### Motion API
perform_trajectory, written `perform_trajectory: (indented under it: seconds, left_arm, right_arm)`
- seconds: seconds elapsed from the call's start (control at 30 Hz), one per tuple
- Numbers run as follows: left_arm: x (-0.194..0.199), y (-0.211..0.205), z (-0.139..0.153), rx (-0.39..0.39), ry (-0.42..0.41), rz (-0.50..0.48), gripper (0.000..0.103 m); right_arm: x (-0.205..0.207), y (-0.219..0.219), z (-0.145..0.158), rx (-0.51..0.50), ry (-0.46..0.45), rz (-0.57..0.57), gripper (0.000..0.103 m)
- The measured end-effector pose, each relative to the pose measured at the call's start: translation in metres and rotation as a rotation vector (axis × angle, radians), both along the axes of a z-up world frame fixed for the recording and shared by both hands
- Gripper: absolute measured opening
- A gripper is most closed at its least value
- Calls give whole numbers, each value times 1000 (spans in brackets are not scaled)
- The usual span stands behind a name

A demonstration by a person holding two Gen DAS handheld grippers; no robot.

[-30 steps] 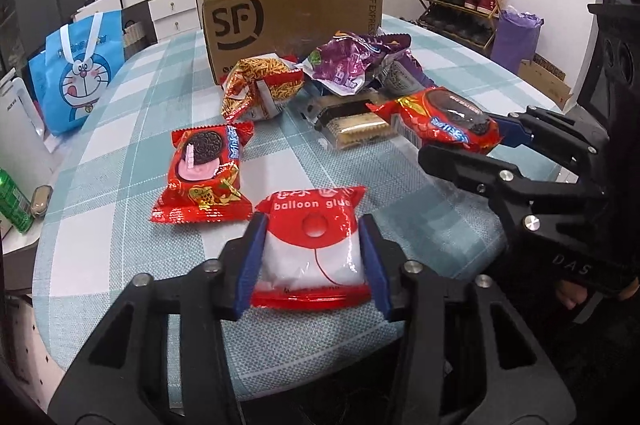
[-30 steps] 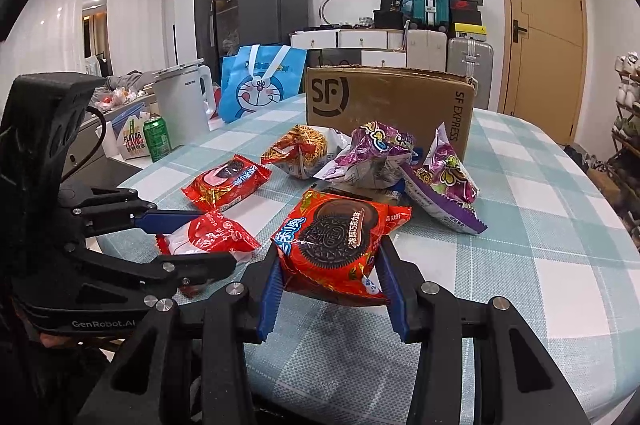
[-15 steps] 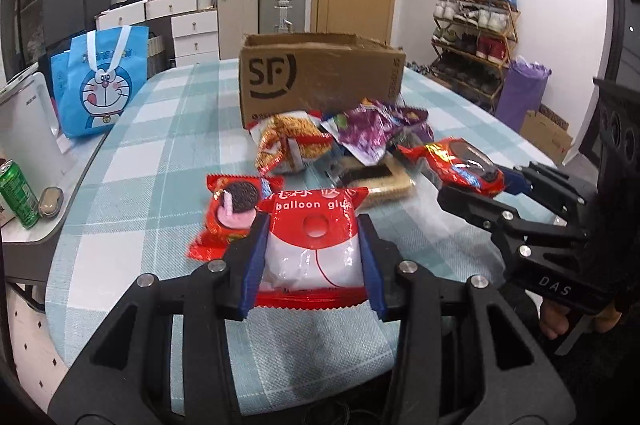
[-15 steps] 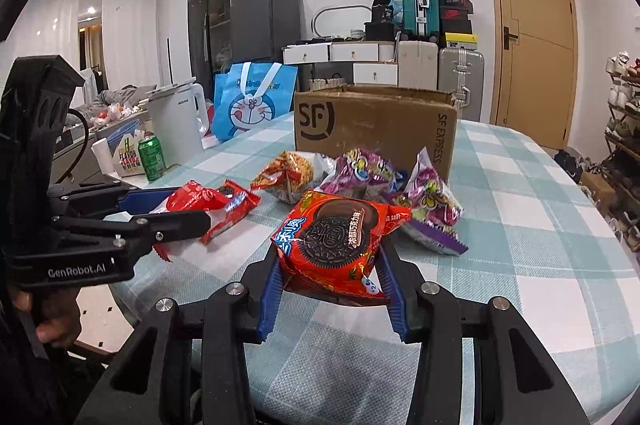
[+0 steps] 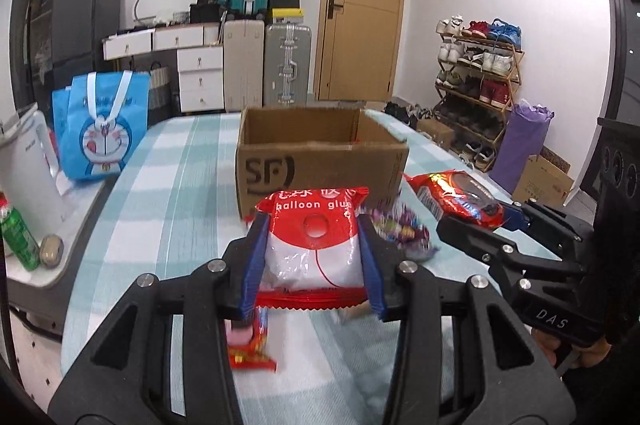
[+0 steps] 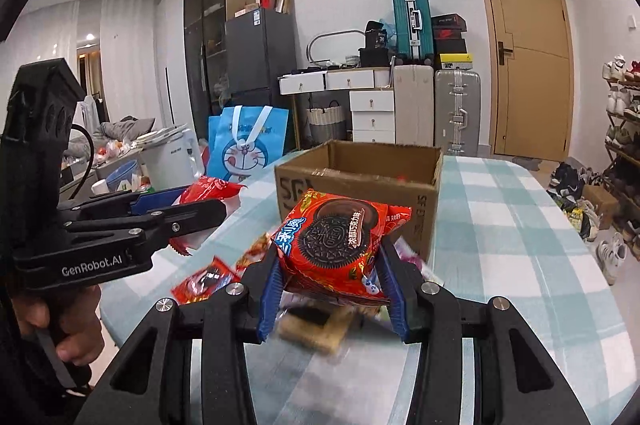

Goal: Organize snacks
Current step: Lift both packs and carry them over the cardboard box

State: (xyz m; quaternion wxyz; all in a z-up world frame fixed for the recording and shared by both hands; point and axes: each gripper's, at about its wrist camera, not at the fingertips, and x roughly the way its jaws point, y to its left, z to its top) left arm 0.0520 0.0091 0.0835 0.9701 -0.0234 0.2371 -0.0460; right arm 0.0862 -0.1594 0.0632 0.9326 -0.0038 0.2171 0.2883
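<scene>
Now each hand-held gripper clamps a packet: left (image 5: 312, 257) balloon-glue packet (image 5: 314, 245), right (image 6: 332, 277) Oreo packet (image 6: 336, 241).

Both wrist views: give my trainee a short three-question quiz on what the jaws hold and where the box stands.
1. True or false: the left gripper grips the balloon glue packet.
2. What does the right gripper hold? A) purple bag B) Oreo packet C) green can
3. Is the cardboard box open or sealed on top?

Key: 1 true; 2 B; 3 open.
</scene>
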Motion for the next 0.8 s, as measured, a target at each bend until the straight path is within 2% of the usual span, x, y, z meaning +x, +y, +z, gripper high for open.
perform_trajectory:
  seconds: [0.27, 0.4, 0.67, 0.8]
  left_arm:
    - [53, -12, 27, 22, -11, 19, 39]
    - [87, -9, 35, 5, 7, 42, 39]
    - [161, 14, 40, -43, 54, 99, 39]
    - [191, 18, 38, -9, 67, 123, 39]
  right_arm:
    - [49, 1, 26, 43, 33, -8, 44]
    - [76, 0, 35, 57, 56, -23, 44]
    - [126, 12, 30, 48, 121, -36, 44]
    - [152, 19, 25, 36, 155, -42, 44]
